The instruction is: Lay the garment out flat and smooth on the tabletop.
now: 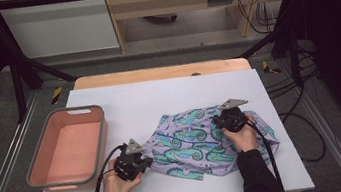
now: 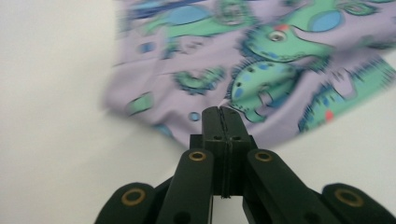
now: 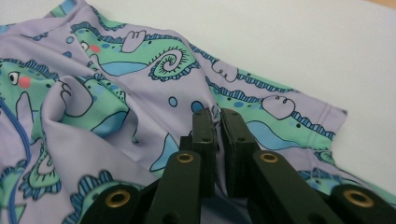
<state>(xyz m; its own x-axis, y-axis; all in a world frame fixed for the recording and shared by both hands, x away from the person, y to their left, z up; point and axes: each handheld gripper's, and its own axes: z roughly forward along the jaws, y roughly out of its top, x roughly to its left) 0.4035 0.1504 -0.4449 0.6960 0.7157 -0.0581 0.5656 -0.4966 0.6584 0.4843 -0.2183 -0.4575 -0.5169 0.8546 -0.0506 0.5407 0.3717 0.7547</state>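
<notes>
Lying crumpled on the white table sheet (image 1: 168,96) right of the salmon plastic basin (image 1: 67,146), the thin lilac seahorse-print garment (image 1: 200,142) looks light, limp and stretchy. The left gripper (image 2: 222,112) is clenched on its near-left edge, while the right gripper (image 3: 217,114) pinches a raised fold by the far hem; edges and hems seem the surest holds.

Two grippers, left gripper (image 1: 134,162) and right gripper (image 1: 230,118), sit on the seahorse shirt (image 1: 193,146) beside a pink tub (image 1: 67,146) on the white tabletop (image 1: 158,97).
</notes>
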